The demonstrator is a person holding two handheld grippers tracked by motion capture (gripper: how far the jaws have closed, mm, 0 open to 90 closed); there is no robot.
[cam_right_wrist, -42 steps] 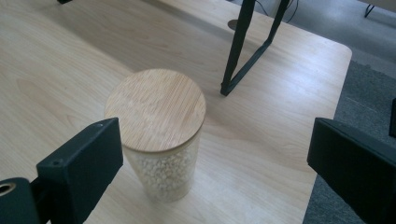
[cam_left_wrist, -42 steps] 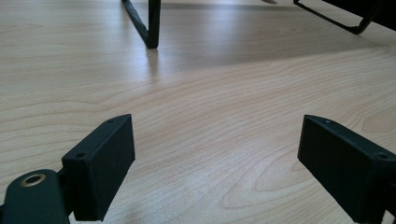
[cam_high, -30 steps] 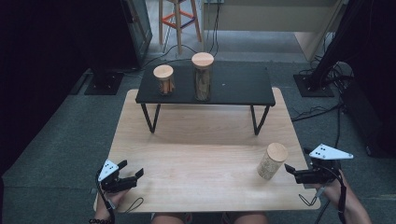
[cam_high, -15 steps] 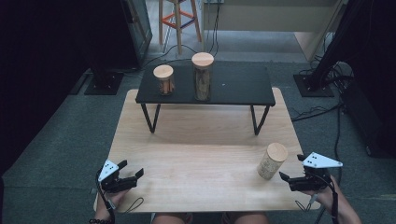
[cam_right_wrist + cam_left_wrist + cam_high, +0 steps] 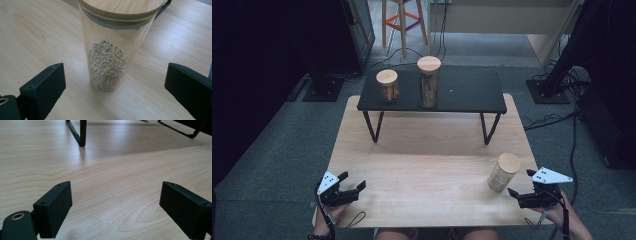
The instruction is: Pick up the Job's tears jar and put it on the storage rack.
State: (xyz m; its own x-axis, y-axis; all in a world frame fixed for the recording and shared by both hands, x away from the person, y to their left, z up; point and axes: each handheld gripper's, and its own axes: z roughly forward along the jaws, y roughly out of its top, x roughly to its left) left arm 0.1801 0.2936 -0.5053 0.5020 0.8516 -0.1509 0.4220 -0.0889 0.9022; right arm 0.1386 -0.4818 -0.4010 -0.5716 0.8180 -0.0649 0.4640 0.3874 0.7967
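A glass jar [image 5: 503, 172] with a wooden lid, partly filled with pale grains, stands near the right front of the wooden table [image 5: 427, 150]. My right gripper [image 5: 518, 183] sits just right of it, open, and the same jar [image 5: 113, 47] stands a short way ahead of its spread jaws. At the table's left front corner my left gripper [image 5: 353, 183] rests open, with bare wood between its black fingers [image 5: 53, 207]. Two more lidded jars, a short one [image 5: 387, 85] and a tall one [image 5: 429, 81], stand on the black shelf [image 5: 467, 95] at the back.
The black shelf stands on thin metal legs [image 5: 373, 126] across the table's far half; one leg [image 5: 82, 133] shows ahead of the left gripper. A stool [image 5: 403, 20], cables and dark stands lie on the floor beyond the table.
The right gripper has drifted back and down toward the table's front right corner, turning to face the grain jar. The left gripper and the jars have stayed where they were.
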